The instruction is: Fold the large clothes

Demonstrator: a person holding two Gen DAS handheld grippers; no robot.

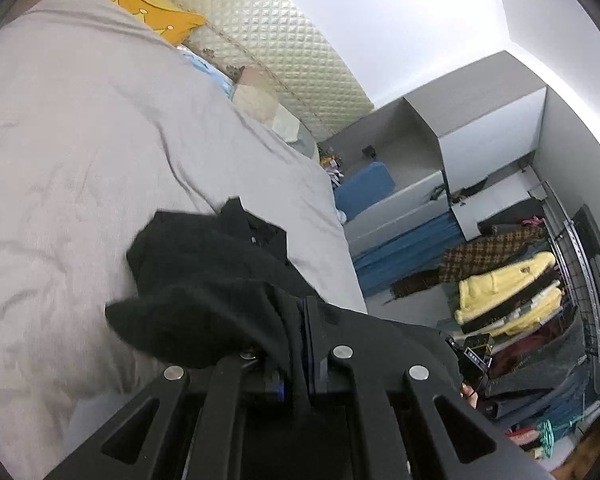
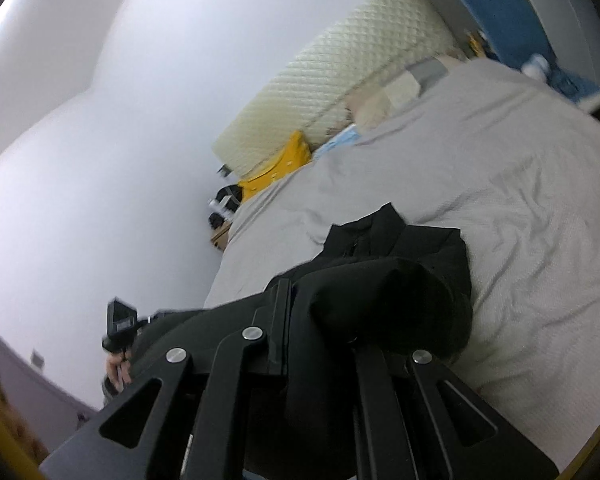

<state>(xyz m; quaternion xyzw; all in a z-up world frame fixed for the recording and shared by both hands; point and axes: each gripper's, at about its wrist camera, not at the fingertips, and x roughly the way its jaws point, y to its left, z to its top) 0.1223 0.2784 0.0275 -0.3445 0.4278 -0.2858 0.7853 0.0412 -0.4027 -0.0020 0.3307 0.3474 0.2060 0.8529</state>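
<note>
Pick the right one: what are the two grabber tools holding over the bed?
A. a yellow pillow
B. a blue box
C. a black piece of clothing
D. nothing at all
C: both the left gripper and the right gripper are shut on the black garment, which hangs over the grey bedspread; the yellow pillow lies far off by the headboard.

Matt black cloth garment (image 1: 204,280); wrinkled grey cloth bedcover (image 1: 80,140); quilted headboard (image 1: 268,40).
</note>
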